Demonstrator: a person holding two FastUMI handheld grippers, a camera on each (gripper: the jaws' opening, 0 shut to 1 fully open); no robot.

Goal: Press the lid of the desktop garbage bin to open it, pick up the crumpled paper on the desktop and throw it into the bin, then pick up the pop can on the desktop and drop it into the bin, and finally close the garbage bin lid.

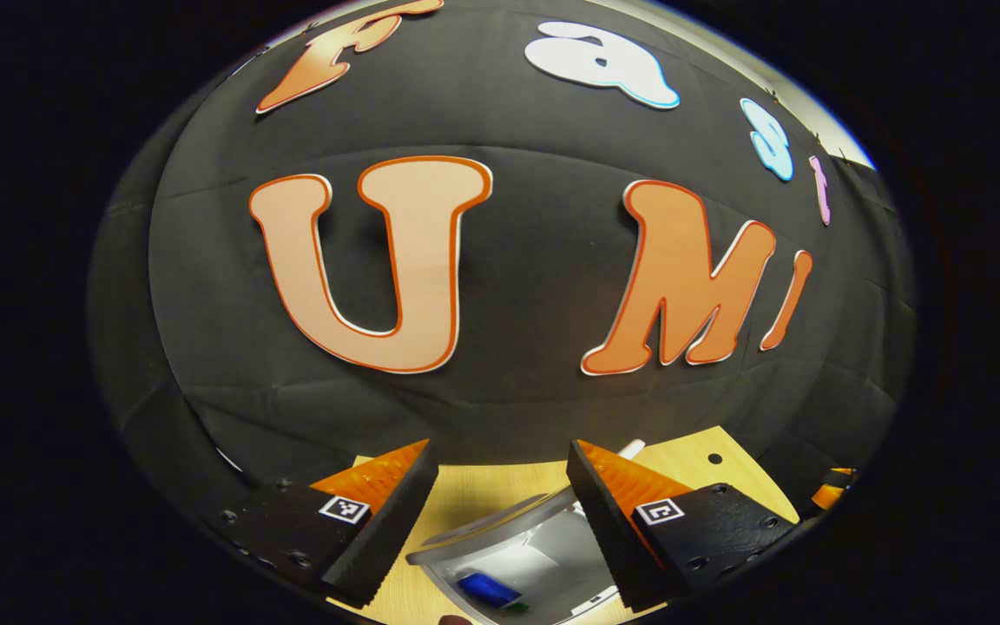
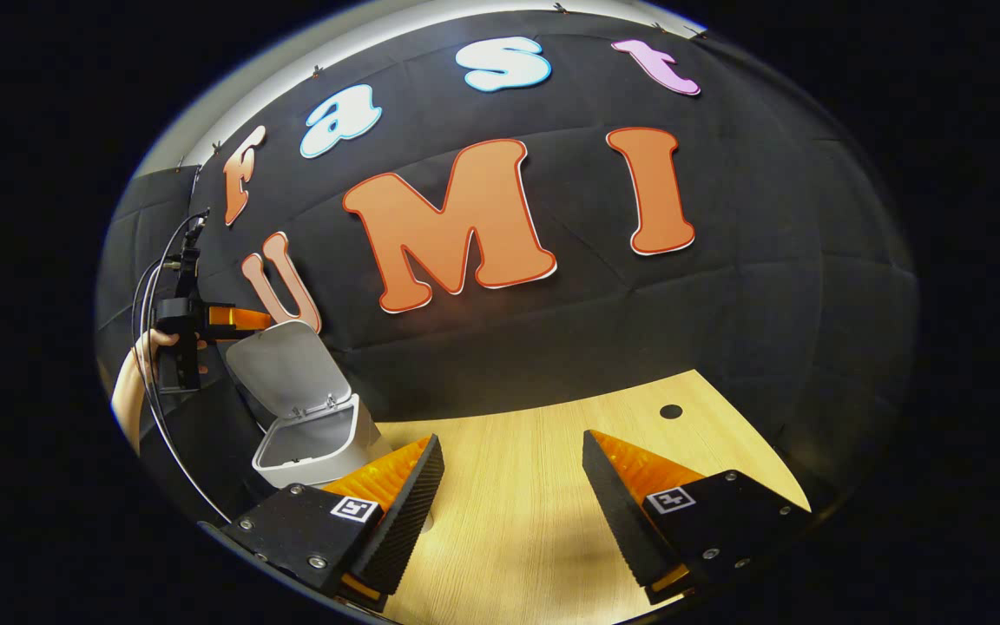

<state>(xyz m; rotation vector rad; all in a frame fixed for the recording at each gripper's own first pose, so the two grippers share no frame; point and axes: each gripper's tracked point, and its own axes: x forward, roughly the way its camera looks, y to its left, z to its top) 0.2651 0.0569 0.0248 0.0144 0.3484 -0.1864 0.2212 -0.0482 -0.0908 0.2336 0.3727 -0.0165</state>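
While left gripper [image 1: 502,486] hovers spread above open bin [image 1: 522,555], lid [image 2: 285,365] upright.

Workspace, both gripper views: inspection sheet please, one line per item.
Surface: light wooden desktop with a dark round hole.
Job's things: desktop garbage bin stands with its lid raised; in the left gripper view a blue object lies inside the bin, too small to identify. No loose paper or can seen on the desktop.
Clutter: nothing seen.
Grippers: left tongs open, held above the open bin; right tongs open over bare desktop, holding nothing.
Cables: cables hang from the left gripper, held by a hand.
Surroundings: black cloth booth wall.
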